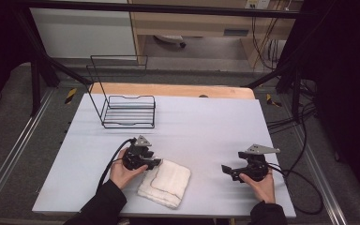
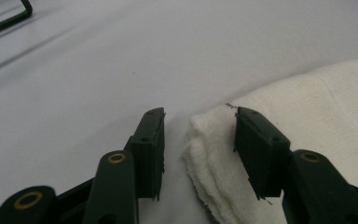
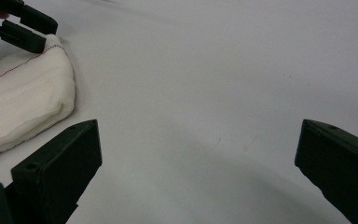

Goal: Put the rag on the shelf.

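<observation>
The folded white towel (image 1: 165, 183) lies flat near the worktop's (image 1: 206, 122) front edge, a little left of its middle. It is a thick stack of soft layers with a thin dark stitched line along its hem; its back-left corner sits between my left fingers (image 2: 151, 140).

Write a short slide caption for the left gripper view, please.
Left gripper straddling a corner of the folded white towel, jaws not yet pressing.

The high view looks forward and down over the whole table (image 1: 215, 122), the left gripper view sits low and close along its own jaws at the folded towel (image 2: 307, 116), and the right gripper view skims the tabletop, sharing that towel's corner ahead of its jaws.
</observation>
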The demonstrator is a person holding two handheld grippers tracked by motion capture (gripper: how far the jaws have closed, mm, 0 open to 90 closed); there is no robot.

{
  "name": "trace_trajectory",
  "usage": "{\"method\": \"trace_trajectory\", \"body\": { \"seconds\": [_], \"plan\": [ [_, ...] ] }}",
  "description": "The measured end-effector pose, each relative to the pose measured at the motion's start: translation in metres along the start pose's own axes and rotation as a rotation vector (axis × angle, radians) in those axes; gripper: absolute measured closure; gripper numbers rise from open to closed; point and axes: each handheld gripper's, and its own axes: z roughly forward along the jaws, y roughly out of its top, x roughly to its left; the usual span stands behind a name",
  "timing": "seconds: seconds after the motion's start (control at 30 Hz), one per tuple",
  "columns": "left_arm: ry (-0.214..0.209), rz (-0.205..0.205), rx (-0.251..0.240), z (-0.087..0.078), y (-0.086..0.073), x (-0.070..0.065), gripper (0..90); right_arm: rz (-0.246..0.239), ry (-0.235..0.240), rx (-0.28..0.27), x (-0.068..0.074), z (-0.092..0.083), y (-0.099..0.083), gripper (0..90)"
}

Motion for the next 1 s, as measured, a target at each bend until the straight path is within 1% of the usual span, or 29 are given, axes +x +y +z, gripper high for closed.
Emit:
{"method": "trace_trajectory", "body": {
  "seconds": [0.03,0.07,0.17,0.33,0.47,0.53,0.6,0.67,0.73,0.83,0.9,1.0],
  "plan": [
    [-0.019,-0.017,0.0,0.001,0.0,0.001,55.6,0.0,0.0,0.0,0.0,0.0,0.0,1.0],
    [-0.026,-0.021,-0.001,0.001,0.0,0.001,57.7,-0.001,0.0,0.002,0.0,0.0,0.0,1.0],
    [-0.04,-0.013,0.009,0.003,0.0,0.0,62.9,0.004,0.002,0.003,0.001,0.001,0.0,1.1],
    [-0.035,-0.005,0.019,0.002,0.0,-0.003,69.2,-0.011,0.005,0.007,0.004,0.002,0.001,1.8],
    [-0.035,-0.01,0.026,0.001,0.0,-0.005,77.2,-0.023,0.01,0.01,0.01,0.005,0.004,2.8],
    [-0.031,-0.008,0.032,0.0,0.0,-0.005,79.8,-0.026,0.015,0.011,0.013,0.008,0.006,3.3],
    [-0.026,-0.006,0.029,-0.001,0.0,-0.007,81.2,-0.031,0.021,0.011,0.018,0.01,0.008,4.2],
    [-0.021,-0.005,0.027,0.0,-0.001,-0.008,81.7,-0.02,0.035,0.004,0.024,0.014,0.011,5.8],
    [-0.021,-0.008,0.023,0.0,-0.001,-0.008,81.8,-0.016,0.058,-0.004,0.03,0.02,0.013,7.2],
    [-0.017,0.005,0.015,0.0,-0.003,-0.008,81.5,-0.032,0.048,0.005,0.042,0.028,0.018,9.0],
    [-0.011,0.008,0.009,0.001,-0.004,-0.009,81.3,-0.038,0.051,0.007,0.05,0.034,0.021,9.6],
    [-0.009,0.01,0.012,0.001,-0.004,-0.009,81.1,-0.054,0.073,0.014,0.063,0.043,0.024,12.4]
  ]
}}
